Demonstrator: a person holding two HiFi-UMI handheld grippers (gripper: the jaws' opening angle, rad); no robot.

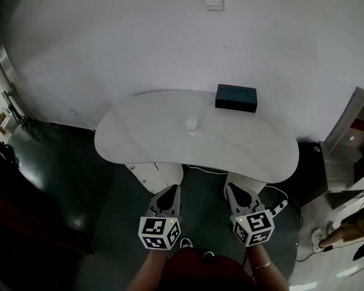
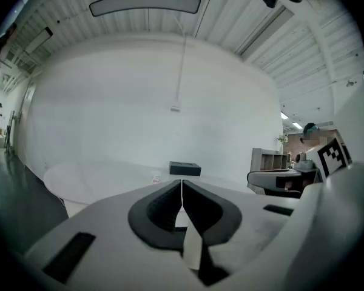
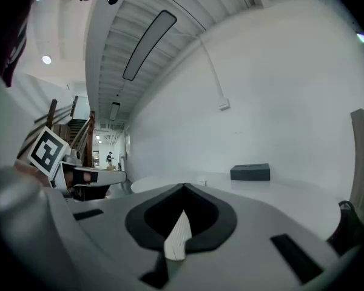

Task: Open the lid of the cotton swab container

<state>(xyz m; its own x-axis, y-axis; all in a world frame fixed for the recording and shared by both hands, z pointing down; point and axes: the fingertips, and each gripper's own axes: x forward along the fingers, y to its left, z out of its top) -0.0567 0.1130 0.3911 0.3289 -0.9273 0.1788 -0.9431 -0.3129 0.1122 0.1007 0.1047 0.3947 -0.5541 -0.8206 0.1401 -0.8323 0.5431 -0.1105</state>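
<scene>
A small white cotton swab container (image 1: 191, 125) stands near the middle of the white oval table (image 1: 139, 138); it shows tiny in the left gripper view (image 2: 156, 178) and the right gripper view (image 3: 201, 182). My left gripper (image 1: 173, 188) hangs shut in front of the table's near edge, well short of the container, with nothing between its jaws. My right gripper (image 1: 230, 188) is beside it, also shut and empty. The shut jaws appear in the left gripper view (image 2: 182, 183) and the right gripper view (image 3: 183, 188).
A dark rectangular box (image 1: 236, 97) lies at the table's far right edge, by the white wall. Shelving (image 1: 352, 138) stands to the right. The table rests on ribbed white legs (image 1: 158, 176). A dark floor lies to the left.
</scene>
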